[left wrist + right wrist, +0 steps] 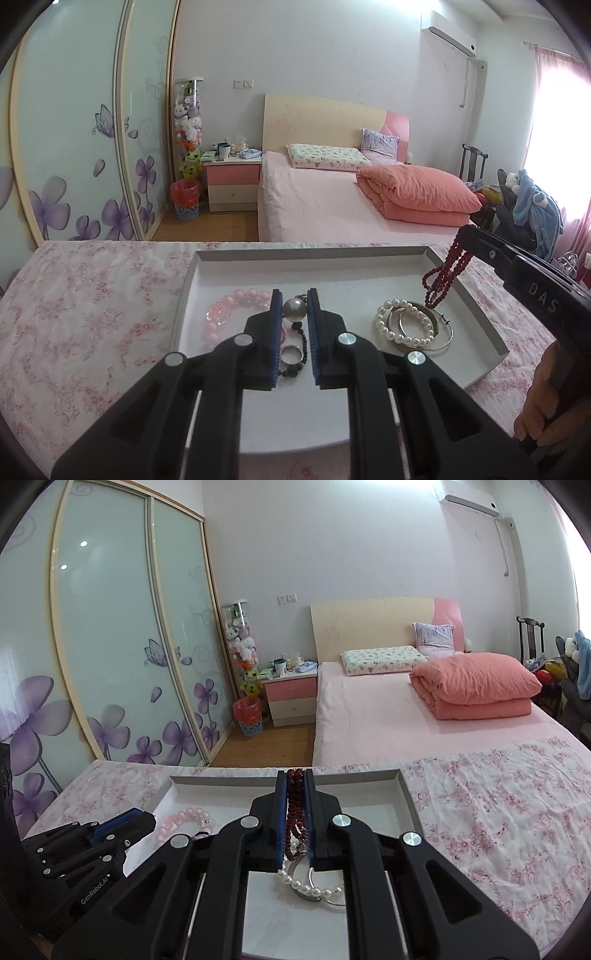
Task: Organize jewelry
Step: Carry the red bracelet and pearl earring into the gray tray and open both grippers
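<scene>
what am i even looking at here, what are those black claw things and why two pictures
The black claws are hand-held grippers, one in each of a person's hands, each carrying a fisheye camera that looks along its two fingers. So each picture is one gripper's own view.

The left gripper is closed on a large grey pearl on a dark bead strand. The right gripper pinches a dark red bead necklace, lifted so that it hangs over the tray.

Below is a shallow white tray on a flowered cloth. In it lie a pink bead bracelet, a white pearl bracelet, silver bangles and a ring. Behind is a bedroom.
</scene>
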The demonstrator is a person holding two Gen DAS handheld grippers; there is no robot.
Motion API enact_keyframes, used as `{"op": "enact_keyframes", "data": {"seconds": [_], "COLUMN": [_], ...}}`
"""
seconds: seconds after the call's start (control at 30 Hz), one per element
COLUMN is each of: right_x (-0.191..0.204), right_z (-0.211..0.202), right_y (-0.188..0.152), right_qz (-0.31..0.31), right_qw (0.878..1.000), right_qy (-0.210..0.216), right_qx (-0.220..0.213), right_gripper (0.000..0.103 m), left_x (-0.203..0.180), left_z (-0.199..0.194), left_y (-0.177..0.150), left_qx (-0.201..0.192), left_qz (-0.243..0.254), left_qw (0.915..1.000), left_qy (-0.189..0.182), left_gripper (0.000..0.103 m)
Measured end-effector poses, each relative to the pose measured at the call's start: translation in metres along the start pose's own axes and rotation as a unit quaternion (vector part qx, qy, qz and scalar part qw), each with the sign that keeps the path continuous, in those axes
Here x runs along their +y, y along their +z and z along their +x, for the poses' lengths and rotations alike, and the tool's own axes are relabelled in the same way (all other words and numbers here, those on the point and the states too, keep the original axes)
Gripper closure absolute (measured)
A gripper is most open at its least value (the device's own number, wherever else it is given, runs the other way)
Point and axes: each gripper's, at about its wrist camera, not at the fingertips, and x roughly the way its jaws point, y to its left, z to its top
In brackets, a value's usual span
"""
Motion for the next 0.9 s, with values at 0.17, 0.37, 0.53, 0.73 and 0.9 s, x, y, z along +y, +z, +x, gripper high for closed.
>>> {"op": "enact_keyframes", "data": {"seconds": [0.17,0.37,0.53,0.73,0.9], "right_x": [-0.002,-0.012,-0.016,-0.02,-0.019], "right_z": [0.007,0.005,0.0,-0.009,-0.023], "right_y": [0.0,-0.002,-0.005,-0.012,-0.023], "right_qz": [0.006,0.016,0.018,0.017,0.009], "right_qw": [1.0,1.0,1.0,1.0,0.999], "right_qy": [0.002,-0.006,-0.011,-0.011,-0.006], "right_qx": [0.011,0.014,0.014,0.018,0.031], "right_gripper": [0.092,0.052,0.052,0.052,0.052], "left_x": [-0.001,0.004,0.013,0.024,0.028], "left_z": [0.01,0.014,0.012,0.004,-0.01], "left_y": [0.0,0.001,0.001,-0.001,-0.011], "left_qx": [0.007,0.01,0.011,0.016,0.022], "left_qz": [-0.001,-0.012,-0.027,-0.041,-0.042], "left_qw": [1.0,0.9999,0.9996,0.999,0.9989], "left_qy": [0.001,0.004,0.005,0.007,0.004], "left_gripper": [0.088,0.069,0.069,0.069,0.069]}}
